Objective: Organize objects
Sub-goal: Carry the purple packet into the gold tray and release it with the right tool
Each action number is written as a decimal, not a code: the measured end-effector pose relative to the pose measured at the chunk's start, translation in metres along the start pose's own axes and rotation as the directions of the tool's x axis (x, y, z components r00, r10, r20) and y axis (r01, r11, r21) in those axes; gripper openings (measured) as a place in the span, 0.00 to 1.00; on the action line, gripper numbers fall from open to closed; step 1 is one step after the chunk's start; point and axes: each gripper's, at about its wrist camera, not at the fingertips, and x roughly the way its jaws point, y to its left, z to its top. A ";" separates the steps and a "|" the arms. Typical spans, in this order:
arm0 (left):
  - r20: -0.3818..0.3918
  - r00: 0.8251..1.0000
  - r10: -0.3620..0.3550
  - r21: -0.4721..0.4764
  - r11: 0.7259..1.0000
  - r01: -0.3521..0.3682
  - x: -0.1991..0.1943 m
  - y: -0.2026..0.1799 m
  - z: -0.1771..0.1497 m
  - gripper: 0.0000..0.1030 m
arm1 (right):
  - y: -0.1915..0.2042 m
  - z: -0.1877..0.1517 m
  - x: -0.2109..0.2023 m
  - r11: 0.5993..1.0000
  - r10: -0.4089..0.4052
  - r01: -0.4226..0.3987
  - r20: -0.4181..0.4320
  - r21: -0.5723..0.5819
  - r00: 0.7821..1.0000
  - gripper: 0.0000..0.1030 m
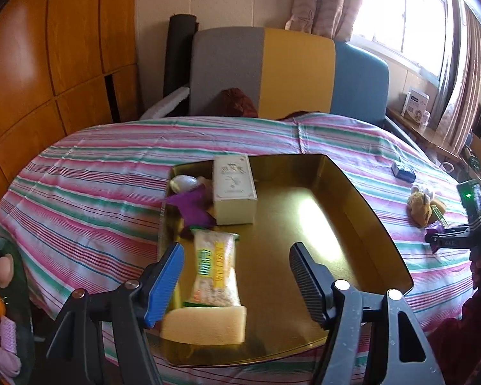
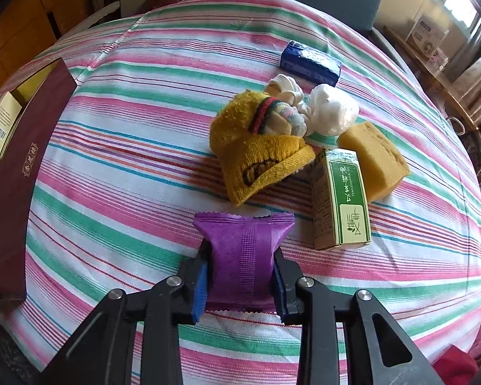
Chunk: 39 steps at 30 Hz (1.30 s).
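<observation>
Right wrist view, right hand-held gripper (image 2: 240,276) clenched on purple packet (image 2: 243,250), packet between its pads, on striped cloth (image 2: 112,166).

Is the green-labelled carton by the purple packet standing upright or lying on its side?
Lying on its side. The green carton rests flat on the striped cloth, long face up, beside the purple packet.

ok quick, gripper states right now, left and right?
Left gripper: open, holding nothing, above the gold tray.
Right gripper: shut on the purple packet, just closed on it, over the striped cloth.
</observation>
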 end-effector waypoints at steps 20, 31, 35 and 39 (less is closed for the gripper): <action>-0.008 1.000 -0.023 -0.099 0.995 0.022 0.004 0.039 -0.005 0.67 | 0.227 0.098 -0.068 0.912 0.385 -0.355 0.129 -0.206 0.914 0.30; -0.028 0.999 -0.041 -0.147 0.988 0.037 0.013 0.055 -0.005 0.67 | 0.297 0.155 0.008 0.923 0.382 -0.379 0.023 -0.066 0.924 0.34; -0.029 0.999 -0.039 -0.153 0.988 0.034 0.014 0.057 -0.005 0.67 | 0.291 0.160 0.012 0.892 0.451 -0.451 0.046 -0.002 0.891 0.44; -0.026 0.999 -0.036 -0.142 0.989 0.032 0.012 0.054 -0.006 0.67 | 0.276 0.157 -0.004 0.870 0.490 -0.492 0.091 0.003 0.867 0.56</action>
